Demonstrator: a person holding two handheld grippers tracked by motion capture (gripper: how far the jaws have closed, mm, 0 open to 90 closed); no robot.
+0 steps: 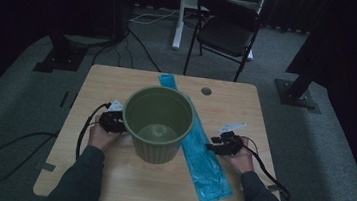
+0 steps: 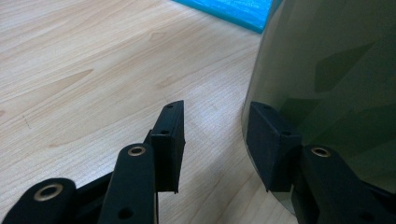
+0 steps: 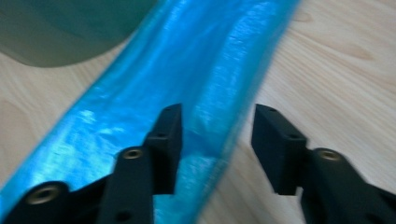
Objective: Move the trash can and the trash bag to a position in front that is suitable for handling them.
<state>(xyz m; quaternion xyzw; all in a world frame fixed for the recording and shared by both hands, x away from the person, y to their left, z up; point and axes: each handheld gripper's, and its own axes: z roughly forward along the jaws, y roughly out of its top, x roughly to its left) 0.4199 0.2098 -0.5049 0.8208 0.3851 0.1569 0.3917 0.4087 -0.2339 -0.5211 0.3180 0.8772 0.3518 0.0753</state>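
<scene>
The wooden table point(image 1: 108, 173) is carrying a green bin point(image 1: 158, 124) standing upright at its middle, and a folded blue plastic bag point(image 1: 205, 166) is lying flat, running diagonally past the bin's right side. I am holding my left gripper point(image 2: 215, 135) released, one jaw against the bin's wall, nothing clamped. My right gripper point(image 3: 217, 140) is hovering spread over the bag's edge, gripping nothing.
</scene>
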